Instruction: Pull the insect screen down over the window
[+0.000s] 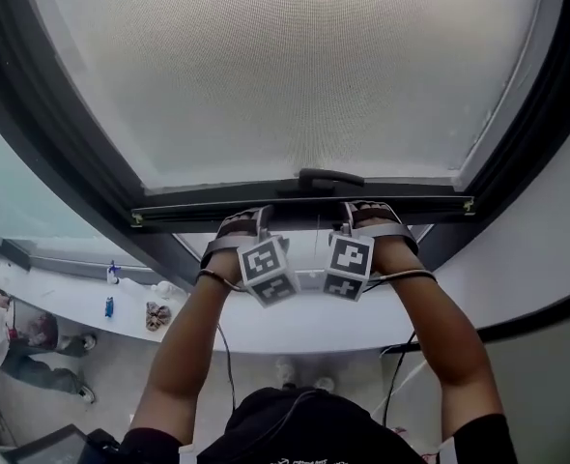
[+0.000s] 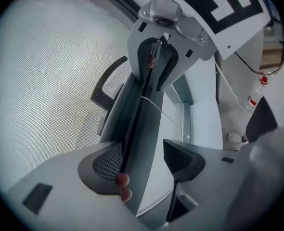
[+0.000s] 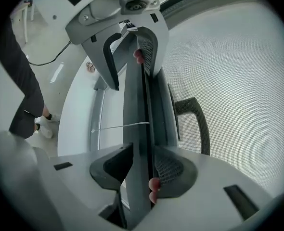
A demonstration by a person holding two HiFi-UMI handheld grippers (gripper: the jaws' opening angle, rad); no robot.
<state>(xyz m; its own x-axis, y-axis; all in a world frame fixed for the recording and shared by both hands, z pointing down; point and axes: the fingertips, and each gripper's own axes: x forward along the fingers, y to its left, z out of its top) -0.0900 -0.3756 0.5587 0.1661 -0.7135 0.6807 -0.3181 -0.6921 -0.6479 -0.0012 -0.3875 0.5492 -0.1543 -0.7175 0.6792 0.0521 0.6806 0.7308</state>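
Right gripper [image 3: 142,158]: clamped on the insect screen's bottom bar [image 1: 188,211], a pad on each face
Left gripper [image 2: 143,158]: straddles that bar; one pad touching, the other seemingly off
Bar: likely stiff, light, smooth; hangs short of the sill [image 1: 343,329]
Mesh [image 1: 295,66]: flimsy, avoid
Hold: beside handle [image 1: 330,177], pull evenly
Writing: none legible

Bright diffuse daylight through screen [image 1: 295,75], faint shadows, no glare, strong fisheye bending and dark corners in gripper views, foreground soft.
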